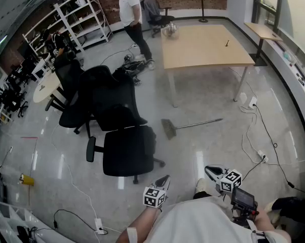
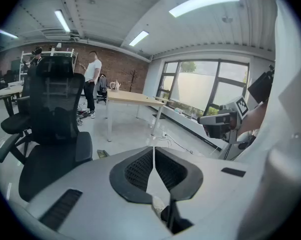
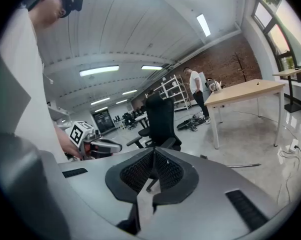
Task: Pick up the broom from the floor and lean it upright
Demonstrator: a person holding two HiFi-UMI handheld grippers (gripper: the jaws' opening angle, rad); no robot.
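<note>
broom on floor, well beyond both jaws (closed, empty)

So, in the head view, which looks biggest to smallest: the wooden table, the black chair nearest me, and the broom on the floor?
1. wooden table
2. nearest black chair, though it sits closer to the camera, which helps it look big
3. broom, thin and clearly the smallest
</note>
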